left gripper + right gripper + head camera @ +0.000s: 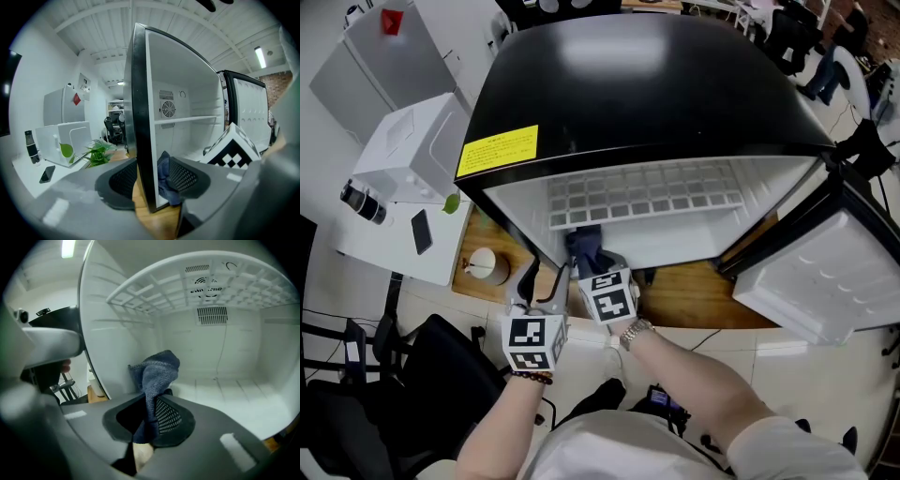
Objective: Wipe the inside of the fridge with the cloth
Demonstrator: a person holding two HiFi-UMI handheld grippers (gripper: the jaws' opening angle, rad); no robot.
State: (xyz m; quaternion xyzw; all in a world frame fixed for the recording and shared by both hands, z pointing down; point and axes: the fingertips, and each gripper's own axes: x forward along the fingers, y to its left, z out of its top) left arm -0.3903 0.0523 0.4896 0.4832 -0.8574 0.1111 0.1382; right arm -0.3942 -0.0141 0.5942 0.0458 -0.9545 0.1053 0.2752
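On my right gripper (149, 411) the fingers are clenched on the cloth (158, 369), bunched at the seven o'clock corner of the fridge (117, 343). The left gripper (149, 177) has its fingers released, straddling the fridge's front edge. I reckon hard dragging could tug the thinly pinched cloth free.

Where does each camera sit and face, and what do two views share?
Head view: on the person's head, steeply down on the fridge; forearms, left gripper, right gripper show.
Left gripper view: on that gripper, along its jaws astride the fridge's side wall.
Right gripper view: on that gripper, into the fridge; jaws shut on the cloth.
Shared: all three show the cloth.
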